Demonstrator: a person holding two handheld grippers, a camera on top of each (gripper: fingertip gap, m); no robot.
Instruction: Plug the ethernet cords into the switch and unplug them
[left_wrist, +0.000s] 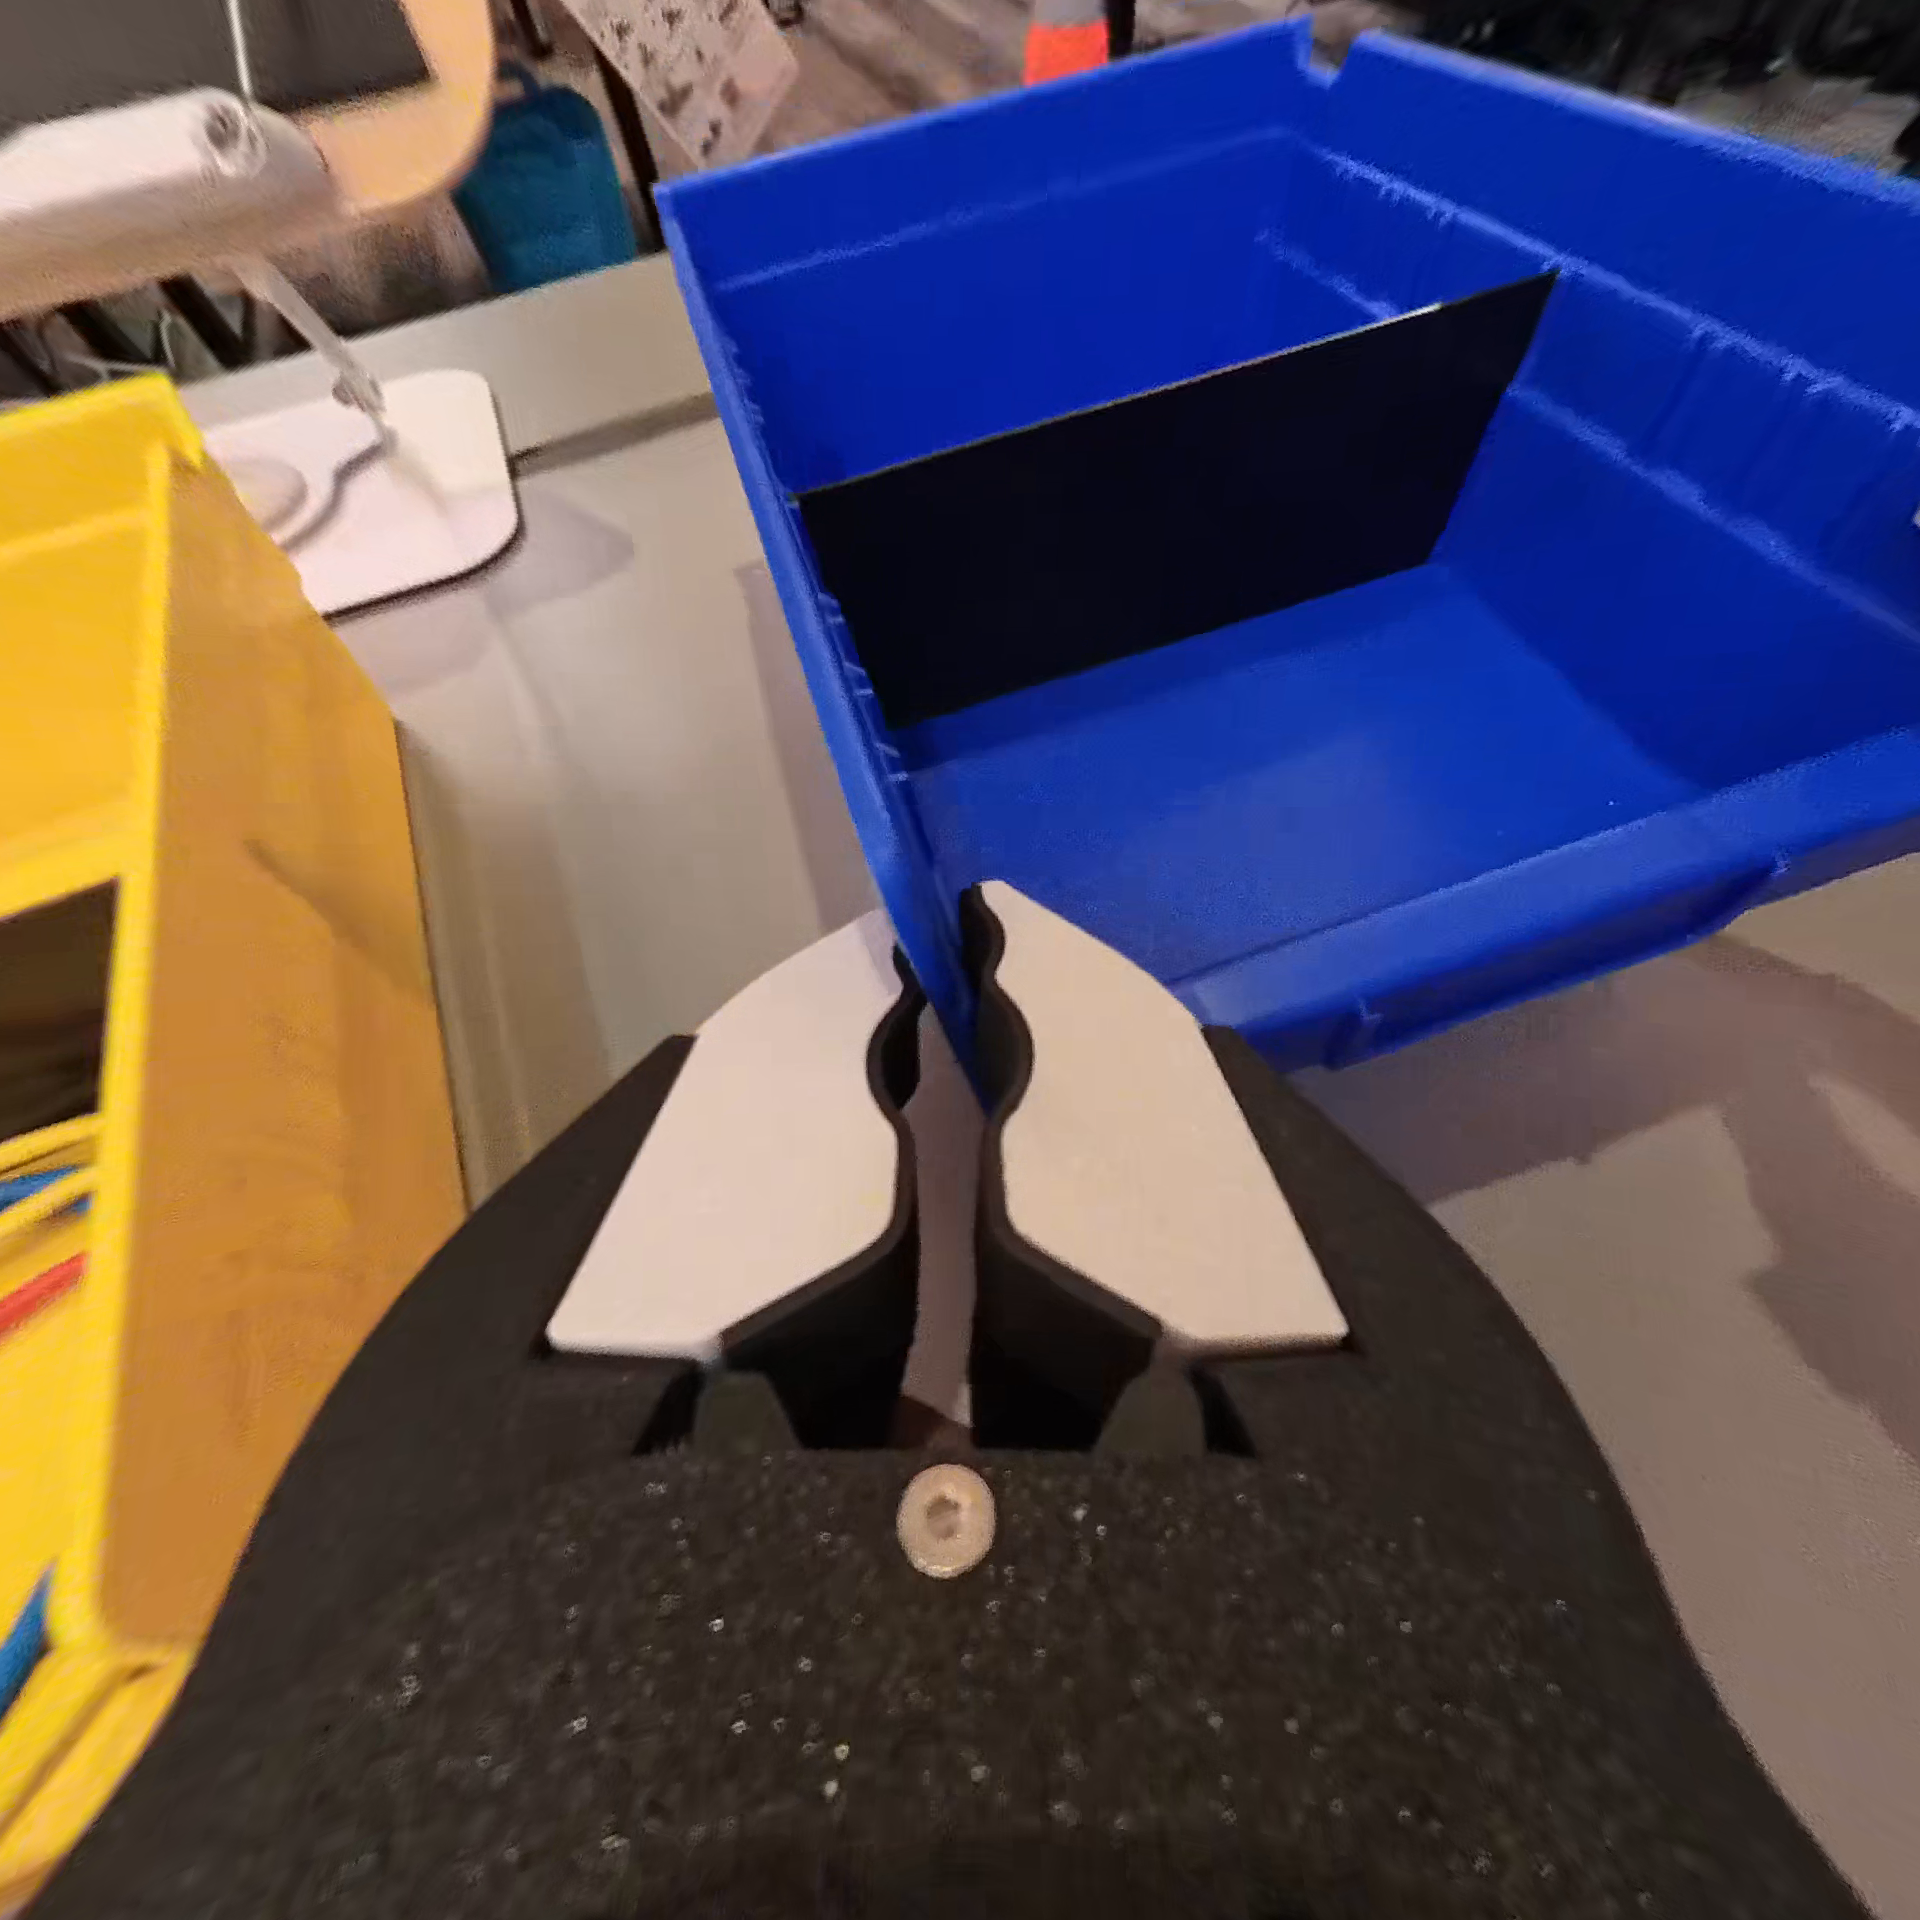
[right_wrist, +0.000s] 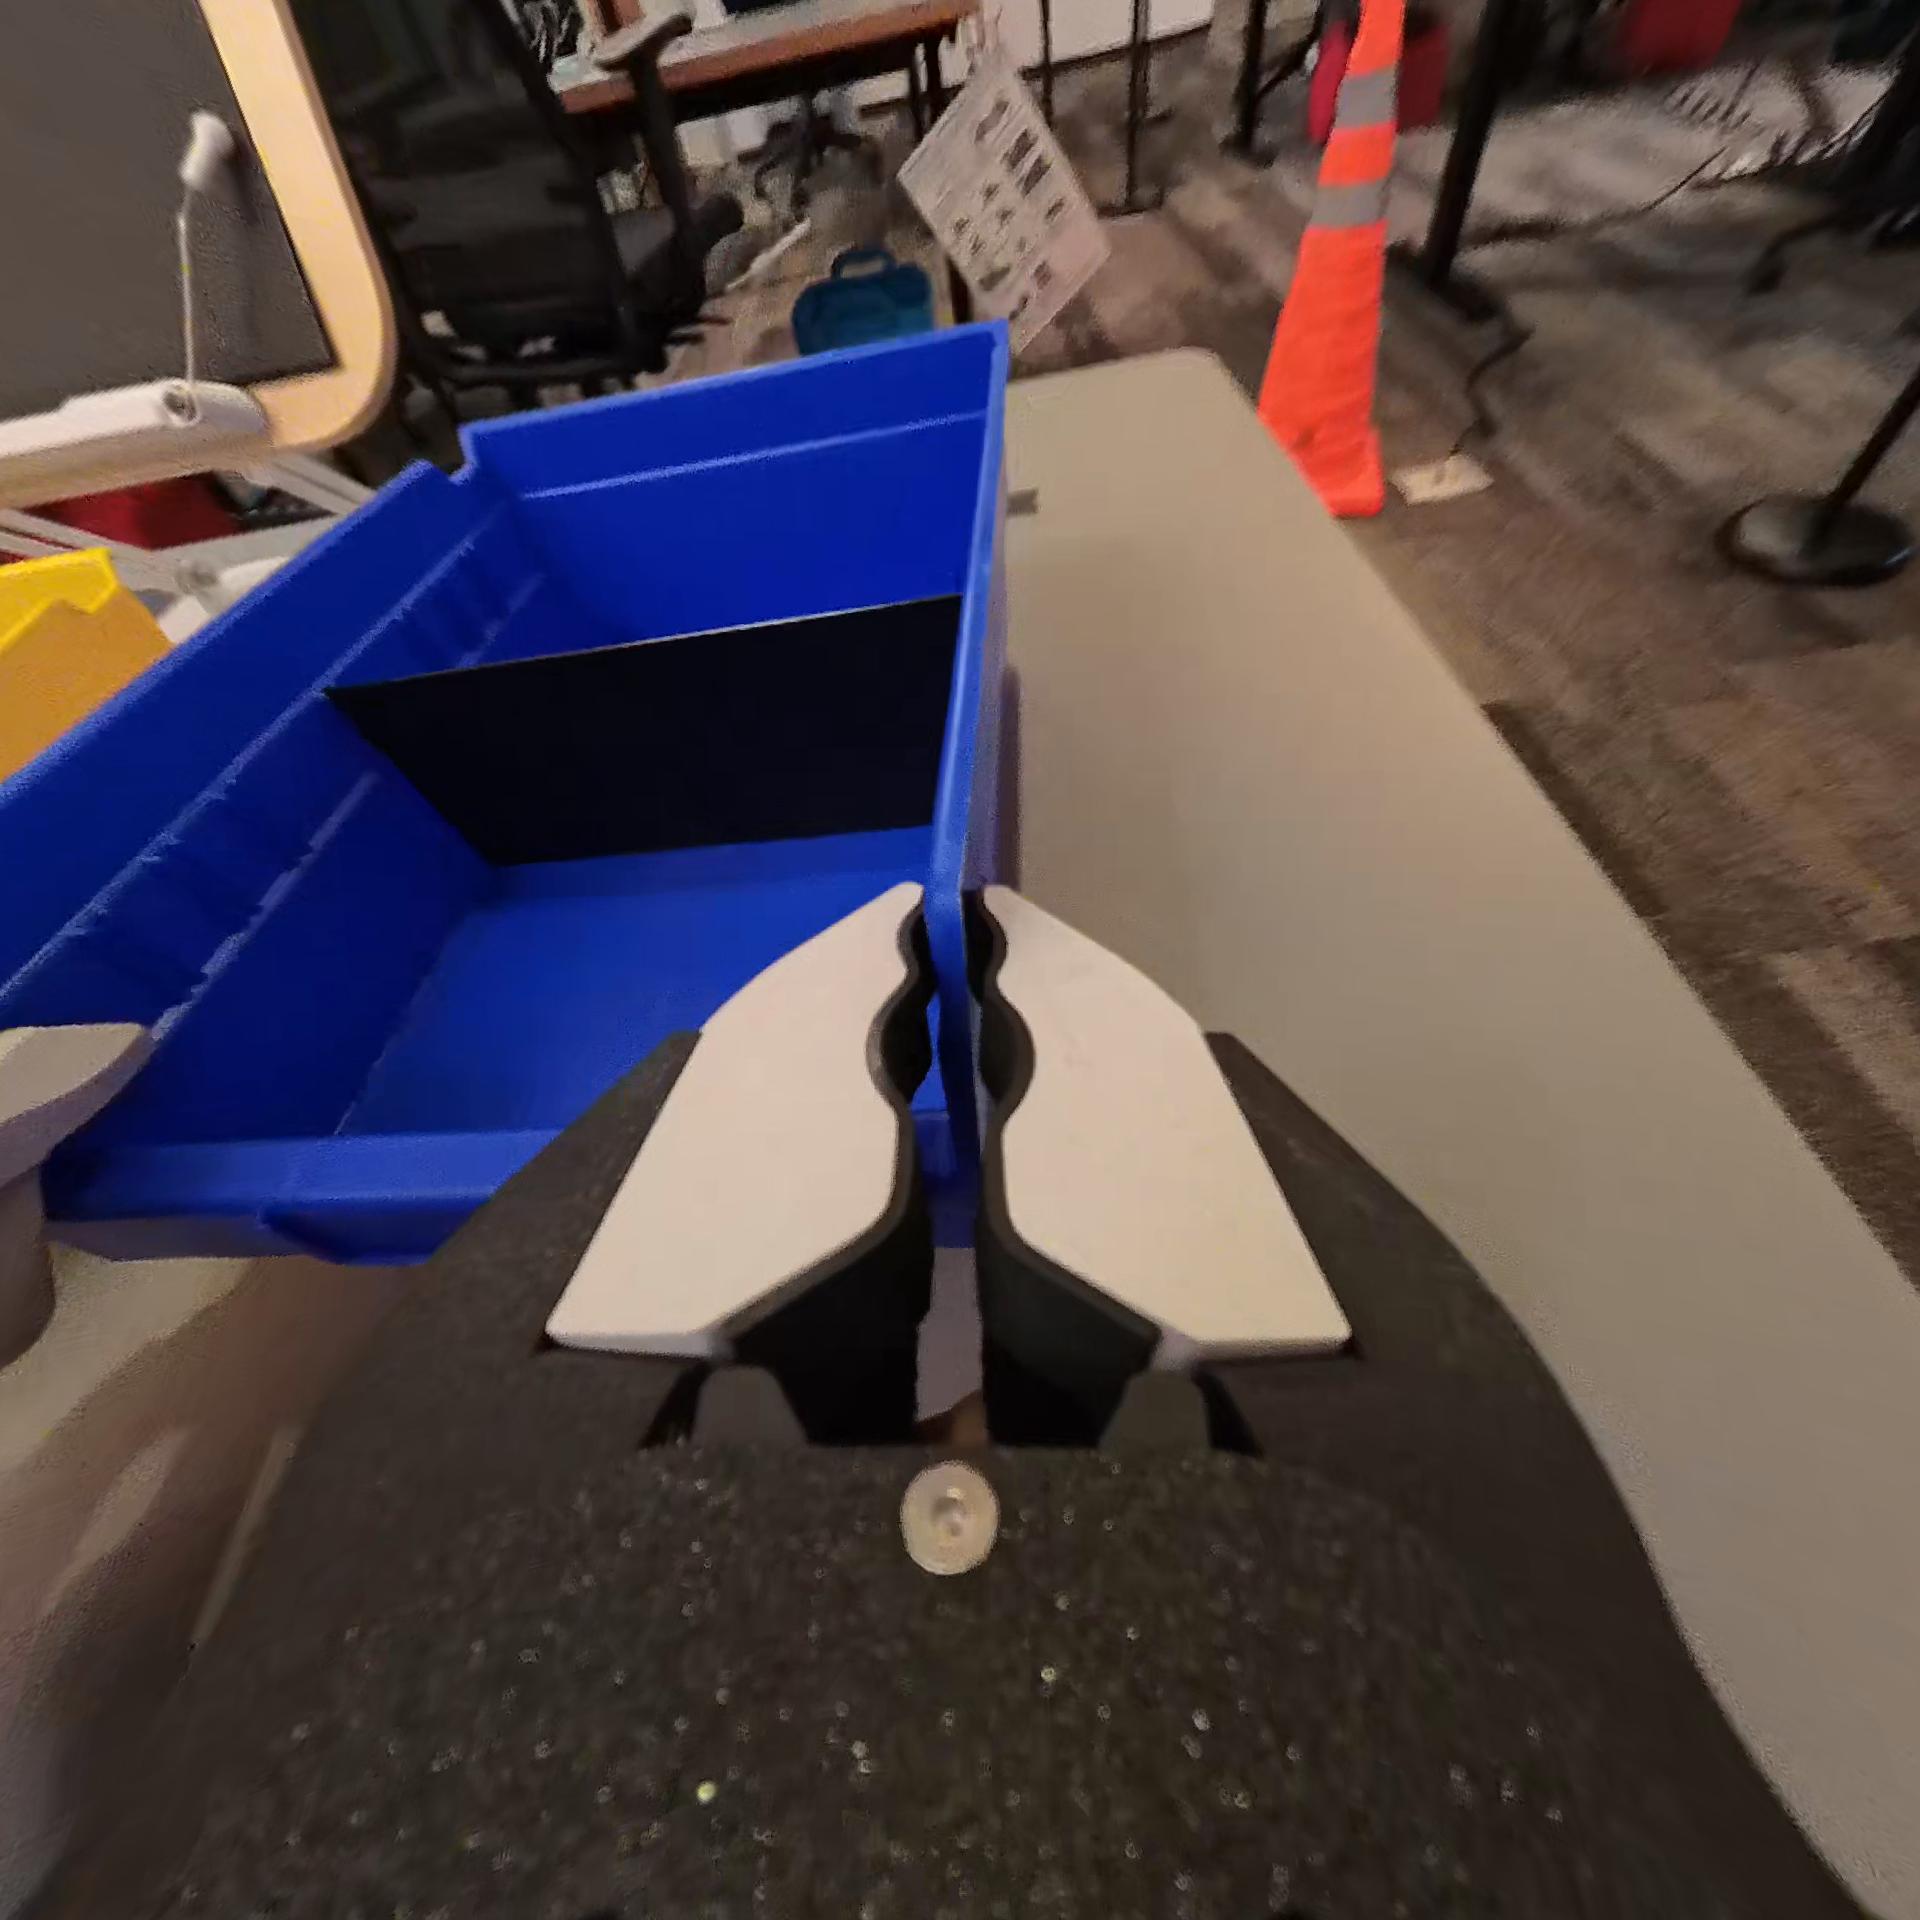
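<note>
Ethernet cords, yellow, blue and red, lie inside the yellow bin at left. I have both grippers clamped on the blue bin: left gripper on its left wall, right gripper on its right wall. A black divider splits that bin.

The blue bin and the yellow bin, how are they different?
The blue bin looks empty, with a black divider across it; the yellow bin holds coloured cords. Both claws, left claw and right claw, pinch the blue bin's walls; neither touches the yellow bin. Both bins are plastic, on the same grey table.

Glossy blue plastic bin — smooth matt grey table
</note>
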